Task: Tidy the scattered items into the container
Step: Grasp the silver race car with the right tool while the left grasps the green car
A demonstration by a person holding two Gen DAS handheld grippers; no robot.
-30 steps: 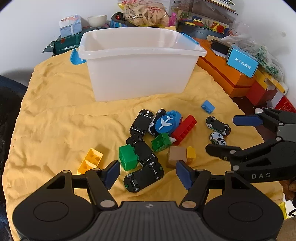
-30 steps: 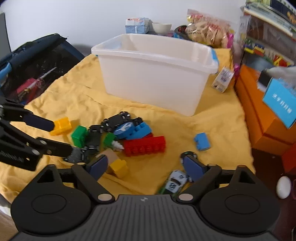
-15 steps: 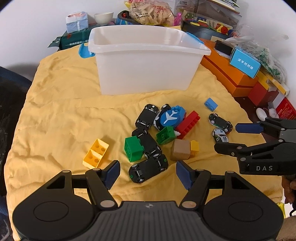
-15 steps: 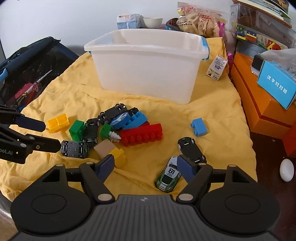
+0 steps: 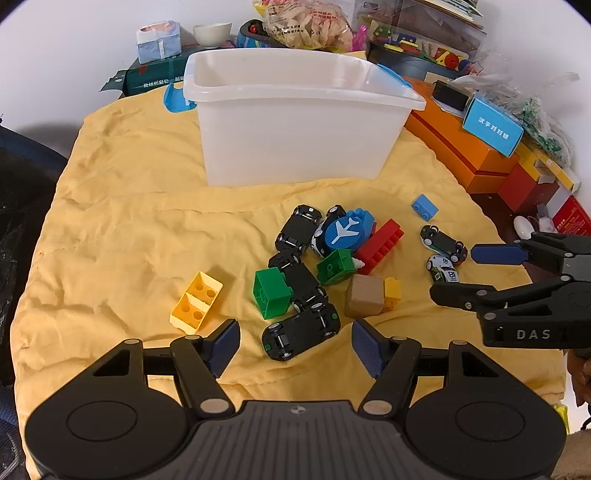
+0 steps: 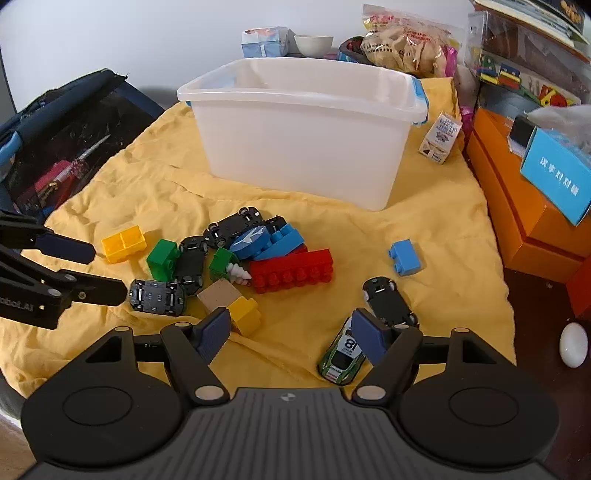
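An empty white bin (image 5: pixel 295 122) stands at the back of the yellow cloth (image 5: pixel 122 229); it also shows in the right wrist view (image 6: pixel 306 136). Scattered toys lie in front of it: black cars (image 5: pixel 301 334), green bricks (image 5: pixel 271 291), a yellow brick (image 5: pixel 195 304), a red brick (image 6: pixel 291 269), a blue plane piece (image 5: pixel 345 230), a wooden cube (image 5: pixel 364 295), a small blue brick (image 6: pixel 404 256). My left gripper (image 5: pixel 295 347) is open and empty just short of a black car. My right gripper (image 6: pixel 290 334) is open and empty, near a green-white race car (image 6: pixel 341 356).
Orange boxes (image 6: pixel 524 206) and a blue carton (image 5: pixel 493 125) line the right side. A dark bag (image 6: pixel 59 147) lies left of the cloth. Snack bags, a bowl (image 5: pixel 212 33) and cartons stand behind the bin. A small carton (image 6: pixel 441 136) leans right of the bin.
Both grippers have pulled back and risen a little, so the toys and bin look farther away. Both stay open and empty. No toy has moved.
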